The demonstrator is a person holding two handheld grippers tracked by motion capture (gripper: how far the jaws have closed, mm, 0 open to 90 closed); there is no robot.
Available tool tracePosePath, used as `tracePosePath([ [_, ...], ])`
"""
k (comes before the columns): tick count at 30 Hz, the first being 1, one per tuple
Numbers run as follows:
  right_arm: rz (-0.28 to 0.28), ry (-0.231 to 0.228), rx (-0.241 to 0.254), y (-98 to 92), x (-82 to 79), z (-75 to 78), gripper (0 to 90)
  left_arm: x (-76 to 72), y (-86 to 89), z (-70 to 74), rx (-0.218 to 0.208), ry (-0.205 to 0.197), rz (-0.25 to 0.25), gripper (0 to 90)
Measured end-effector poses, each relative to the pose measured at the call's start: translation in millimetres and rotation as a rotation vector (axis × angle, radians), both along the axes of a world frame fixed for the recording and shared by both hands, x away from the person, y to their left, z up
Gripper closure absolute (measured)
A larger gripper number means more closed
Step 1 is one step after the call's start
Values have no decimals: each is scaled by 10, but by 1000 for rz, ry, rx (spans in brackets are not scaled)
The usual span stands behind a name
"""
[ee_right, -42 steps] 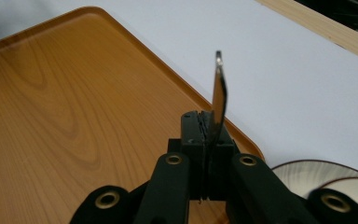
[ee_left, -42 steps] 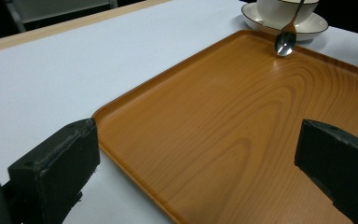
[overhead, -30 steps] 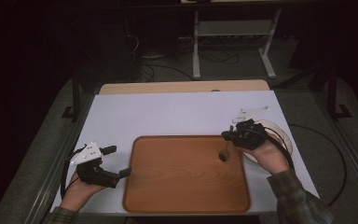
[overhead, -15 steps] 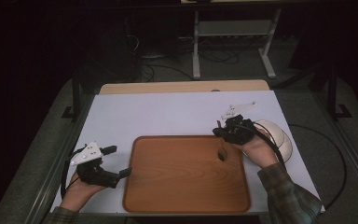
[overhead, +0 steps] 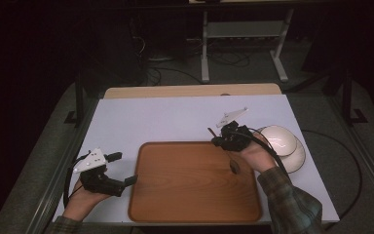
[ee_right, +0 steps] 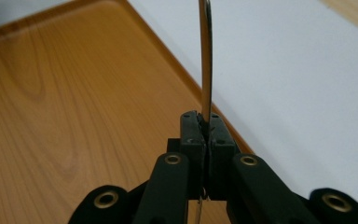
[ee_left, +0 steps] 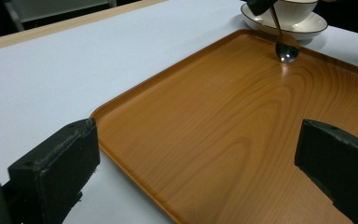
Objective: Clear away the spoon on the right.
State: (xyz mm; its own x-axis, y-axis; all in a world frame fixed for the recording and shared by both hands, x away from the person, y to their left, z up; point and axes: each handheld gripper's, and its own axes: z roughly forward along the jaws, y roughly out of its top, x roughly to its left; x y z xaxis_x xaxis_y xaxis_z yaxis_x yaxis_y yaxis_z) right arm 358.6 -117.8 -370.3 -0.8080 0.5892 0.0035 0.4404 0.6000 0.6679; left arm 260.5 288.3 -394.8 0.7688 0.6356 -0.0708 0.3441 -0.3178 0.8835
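High view: we count one wooden tray [overhead: 175,195], one spoon [overhead: 233,163], one bowl [overhead: 278,139] on one saucer [overhead: 299,158], all on a white table [overhead: 165,119]. The right gripper [overhead: 217,138] pinches the spoon's handle, its head hanging over the tray's right part. The left gripper [overhead: 124,168] sits spread beside the tray's left edge.

Left gripper view: jaws wide apart, nothing between; spoon [ee_left: 286,49] above tray [ee_left: 223,130], bowl [ee_left: 298,8] behind.

Right gripper view: jaws pressed on the one spoon [ee_right: 206,60].
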Motion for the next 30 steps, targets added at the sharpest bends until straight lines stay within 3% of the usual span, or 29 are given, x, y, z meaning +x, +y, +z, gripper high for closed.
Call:
tracePosePath([
  [20,47,56,-60,83,-20,-261,874,-4,7,2,1,-2,2,0],
  [30,108,84,-135,245,-58,-455,869,-5,9,2,0,-2,2,0],
])
